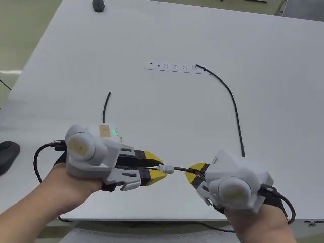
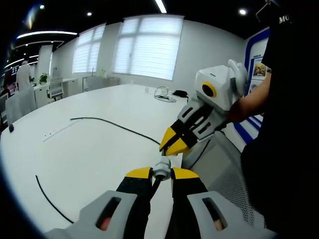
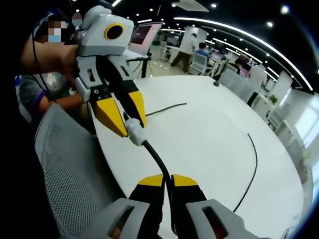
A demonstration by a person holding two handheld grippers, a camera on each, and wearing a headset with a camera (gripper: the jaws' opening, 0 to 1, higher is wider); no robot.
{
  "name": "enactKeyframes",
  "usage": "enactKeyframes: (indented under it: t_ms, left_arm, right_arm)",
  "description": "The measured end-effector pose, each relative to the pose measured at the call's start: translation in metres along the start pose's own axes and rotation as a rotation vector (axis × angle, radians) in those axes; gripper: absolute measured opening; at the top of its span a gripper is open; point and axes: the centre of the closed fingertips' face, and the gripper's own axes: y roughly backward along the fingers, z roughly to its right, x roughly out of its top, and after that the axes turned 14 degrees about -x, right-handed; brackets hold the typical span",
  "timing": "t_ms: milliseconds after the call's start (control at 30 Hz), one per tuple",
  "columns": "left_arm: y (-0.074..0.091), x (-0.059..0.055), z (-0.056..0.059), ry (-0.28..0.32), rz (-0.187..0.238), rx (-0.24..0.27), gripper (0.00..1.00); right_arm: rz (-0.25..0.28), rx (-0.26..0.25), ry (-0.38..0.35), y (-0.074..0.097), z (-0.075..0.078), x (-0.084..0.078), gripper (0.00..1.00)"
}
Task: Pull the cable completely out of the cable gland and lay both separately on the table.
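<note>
In the head view, the left gripper (image 1: 161,168) was closed on the white cable gland (image 1: 166,169) from its left. The black cable (image 1: 181,169) ran out of the gland's right end into the right gripper (image 1: 195,171), above the table (image 1: 152,40). A power strip (image 1: 174,67) lay well beyond the gland.

In the left gripper view, the yellow-tipped jaws pinched the gland, and the right gripper's tips hovered just beyond it.

In the right gripper view, the jaws were clamped on the cable, which was still seated in the gland.
</note>
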Motion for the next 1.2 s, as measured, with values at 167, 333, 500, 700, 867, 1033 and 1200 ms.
enactKeyframes:
  t_ms: [167,333,500,700,867,1033,1200]
  left_arm:
    - [-0.004,-0.003,0.004,0.004,-0.012,-0.004,0.15]
    - [-0.006,-0.002,0.005,0.005,-0.018,-0.007,0.15]
    - [-0.006,-0.003,0.005,0.010,-0.021,-0.004,0.15]
    - [-0.006,-0.004,0.006,0.016,-0.028,0.000,0.15]
    - [-0.004,-0.003,0.003,0.019,-0.023,0.006,0.15]
    - [-0.003,-0.003,0.001,0.024,-0.019,0.016,0.15]
    - [-0.002,-0.001,0.000,0.017,-0.014,0.022,0.15]
  right_arm:
    - [-0.045,-0.013,-0.006,-0.007,0.007,-0.024,0.00]
    - [-0.093,-0.003,-0.082,-0.010,0.010,-0.044,0.00]
    - [-0.125,0.011,-0.127,-0.014,0.013,-0.058,0.00]
    - [-0.126,0.023,-0.142,-0.012,0.008,-0.058,0.00]
    - [-0.112,0.024,-0.153,-0.009,0.008,-0.056,0.00]
    - [-0.061,0.011,-0.173,0.002,0.013,-0.042,0.05]
    - [0.011,0.041,-0.150,0.014,0.004,-0.012,0.17]
